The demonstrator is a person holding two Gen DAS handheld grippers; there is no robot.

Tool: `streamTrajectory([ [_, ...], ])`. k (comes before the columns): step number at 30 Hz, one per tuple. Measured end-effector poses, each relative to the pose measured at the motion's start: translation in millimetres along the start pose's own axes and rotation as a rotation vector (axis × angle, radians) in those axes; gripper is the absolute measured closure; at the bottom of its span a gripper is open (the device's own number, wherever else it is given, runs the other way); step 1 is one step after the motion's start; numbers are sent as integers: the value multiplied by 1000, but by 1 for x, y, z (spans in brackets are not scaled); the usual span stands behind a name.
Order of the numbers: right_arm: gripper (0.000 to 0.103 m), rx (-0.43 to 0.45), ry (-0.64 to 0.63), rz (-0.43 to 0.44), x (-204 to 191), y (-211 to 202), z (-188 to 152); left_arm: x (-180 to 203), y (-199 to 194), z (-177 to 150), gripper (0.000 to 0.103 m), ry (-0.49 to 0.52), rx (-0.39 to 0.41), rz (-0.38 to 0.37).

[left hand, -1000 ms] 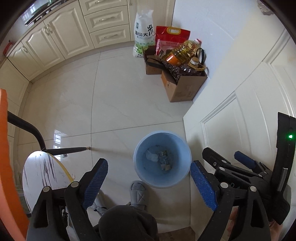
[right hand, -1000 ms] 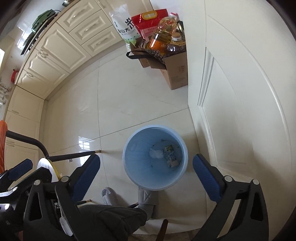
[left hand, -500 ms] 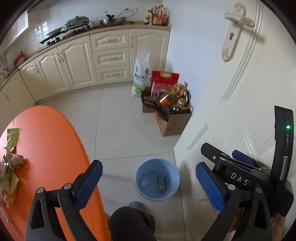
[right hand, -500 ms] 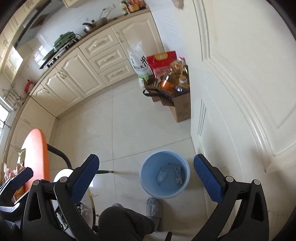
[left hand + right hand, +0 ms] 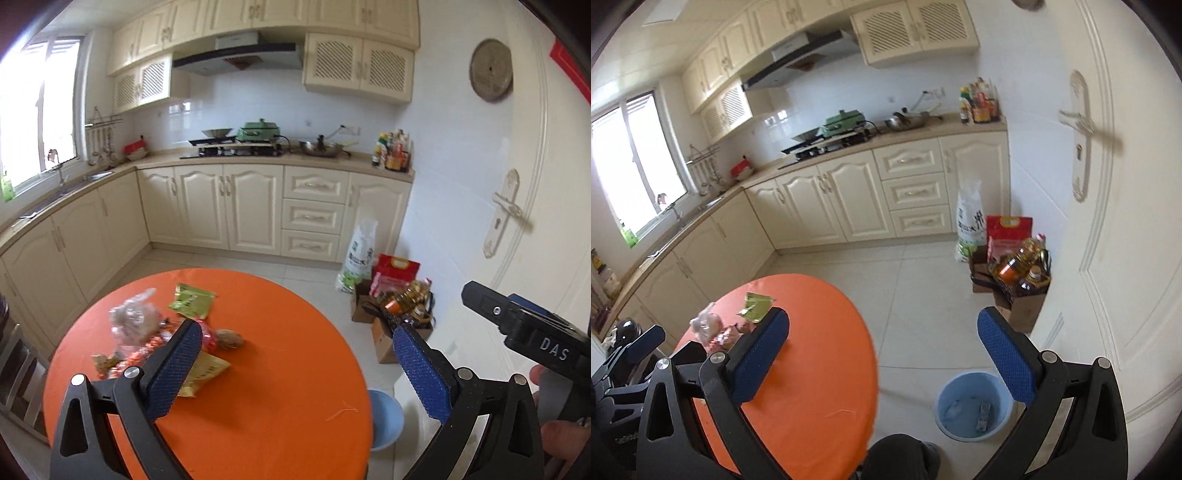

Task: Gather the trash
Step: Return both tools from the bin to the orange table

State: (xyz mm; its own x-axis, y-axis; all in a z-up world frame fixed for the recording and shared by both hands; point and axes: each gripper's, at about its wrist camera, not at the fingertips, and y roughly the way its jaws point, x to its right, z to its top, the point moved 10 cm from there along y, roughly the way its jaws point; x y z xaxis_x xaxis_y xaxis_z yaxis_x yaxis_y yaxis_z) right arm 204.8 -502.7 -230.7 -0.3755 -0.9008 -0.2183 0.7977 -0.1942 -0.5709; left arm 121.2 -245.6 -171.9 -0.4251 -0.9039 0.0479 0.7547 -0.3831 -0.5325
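Above the orange tabletop (image 5: 258, 369) now, off the blue bin (image 5: 973, 404): left gripper (image 5: 295, 373) just finished opening, right gripper (image 5: 882, 363) spread, both empty. Wrapper pile (image 5: 155, 332) next.

Empty left claw (image 5: 295, 363) gapes above littered orange table (image 5: 280, 369).

One orange tabletop (image 5: 280, 369) is carrying roughly five wrappers (image 5: 192, 302); one blue bin (image 5: 971, 404) is holding two scraps (image 5: 984, 417).
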Motion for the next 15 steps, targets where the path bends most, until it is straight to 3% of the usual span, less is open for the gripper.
streamTrajectory([
  [7,0,96,-137,135,-120,-38,10,-93,-81,-22,1,-68,84,143],
  [14,0,148,-262,219,-210,-63,-1,-131,-160,-58,1,-137,168,279],
  [15,0,151,-280,226,-219,-65,-4,-115,-164,-65,1,-143,177,301],
])
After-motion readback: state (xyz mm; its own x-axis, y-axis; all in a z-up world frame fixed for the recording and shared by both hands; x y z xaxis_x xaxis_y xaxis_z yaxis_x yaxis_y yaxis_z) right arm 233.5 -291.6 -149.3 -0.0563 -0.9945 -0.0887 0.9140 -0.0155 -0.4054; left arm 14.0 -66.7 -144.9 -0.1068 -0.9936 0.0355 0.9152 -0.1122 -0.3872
